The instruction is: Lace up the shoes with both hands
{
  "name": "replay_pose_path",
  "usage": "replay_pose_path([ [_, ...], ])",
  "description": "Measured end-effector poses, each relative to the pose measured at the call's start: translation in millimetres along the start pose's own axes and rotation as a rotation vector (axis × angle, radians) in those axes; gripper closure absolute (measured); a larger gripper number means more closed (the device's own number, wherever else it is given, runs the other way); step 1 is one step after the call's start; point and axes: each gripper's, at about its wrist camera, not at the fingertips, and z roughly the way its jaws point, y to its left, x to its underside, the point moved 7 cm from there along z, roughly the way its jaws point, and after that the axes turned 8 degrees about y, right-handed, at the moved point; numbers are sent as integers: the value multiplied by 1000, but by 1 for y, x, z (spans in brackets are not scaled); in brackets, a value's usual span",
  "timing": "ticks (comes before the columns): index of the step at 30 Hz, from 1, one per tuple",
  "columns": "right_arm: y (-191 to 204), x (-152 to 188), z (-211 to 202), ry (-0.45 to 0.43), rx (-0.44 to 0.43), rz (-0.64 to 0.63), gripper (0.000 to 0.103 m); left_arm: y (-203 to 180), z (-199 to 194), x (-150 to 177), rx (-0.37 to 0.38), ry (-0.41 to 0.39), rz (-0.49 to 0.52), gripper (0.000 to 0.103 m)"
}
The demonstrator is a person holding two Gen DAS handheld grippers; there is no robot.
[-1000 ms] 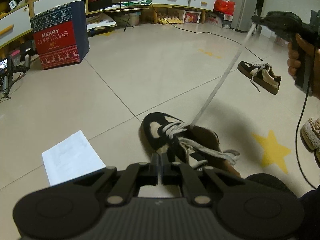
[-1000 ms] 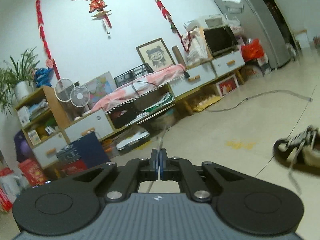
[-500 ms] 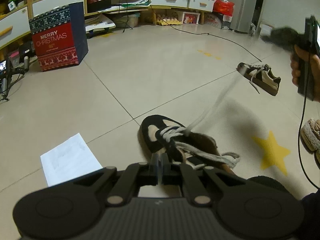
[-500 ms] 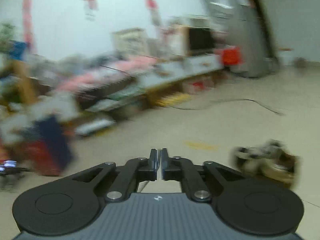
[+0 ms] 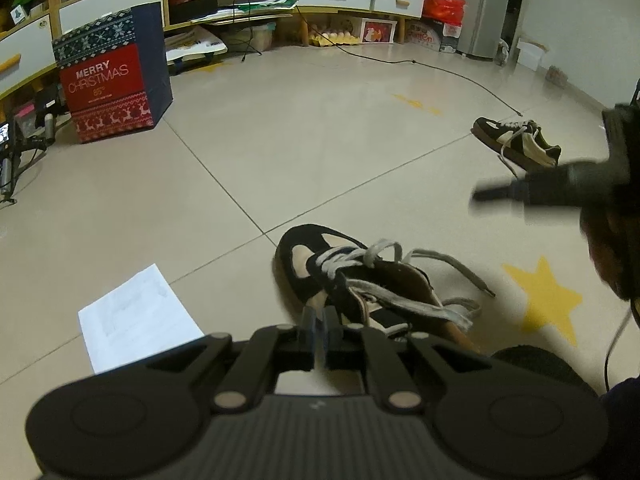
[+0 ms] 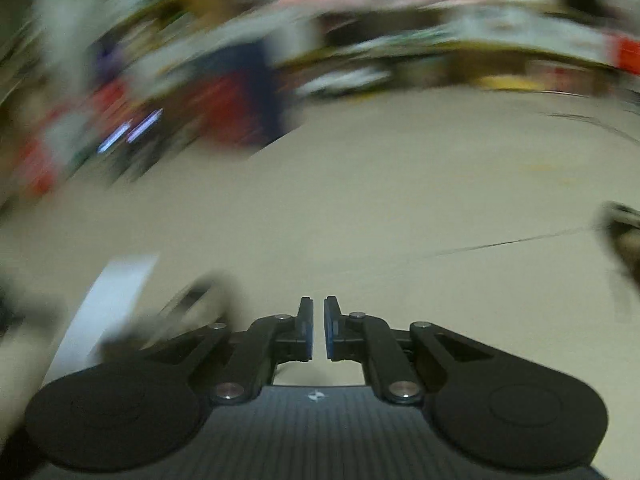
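Left wrist view, sweeping across from the left: a red and navy "Merry Christmas" gift bag (image 5: 114,76) stands on the tiled floor (image 5: 280,140) near the low shelving, and closer in a white sheet of paper (image 5: 136,322) lies flat. Centre frame, the left gripper (image 5: 319,326) has its jaws pressed together, hovering right at the near edge of the black and cream shoe (image 5: 348,280); whether anything is pinched between the pads I cannot tell. The shoe sits toe away from the camera, its tongue raised, and the grey lace (image 5: 404,300) is threaded through the front eyelets, then sprawls loose, with one end trailing onto the floor to the right toward a yellow star sticker (image 5: 548,300). Farther back on the right lies the second shoe (image 5: 516,142), well apart from the first. At the right edge comes the right gripper (image 5: 480,194), blurred, with a hand (image 5: 612,256) wrapped round its handle, above the floor beyond the near shoe.

Right wrist view is heavily smeared. Its own right gripper (image 6: 319,328) has jaws opening, a clear gap between the blue pads and only bare floor (image 6: 360,200) showing through it. A white blur at the left looks like the paper (image 6: 108,300).
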Motion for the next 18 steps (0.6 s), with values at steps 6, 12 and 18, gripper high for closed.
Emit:
replay_pose_path([
  [6, 54, 40, 10, 169, -142, -294, 69, 3, 2, 2, 4, 4, -10, 94],
  [12, 74, 62, 30, 263, -164, -416, 66, 0, 4, 4, 13, 11, -8, 93],
  [18, 79, 61, 44, 278, -92, -490, 99, -2, 6, 7, 18, 23, -4, 91],
])
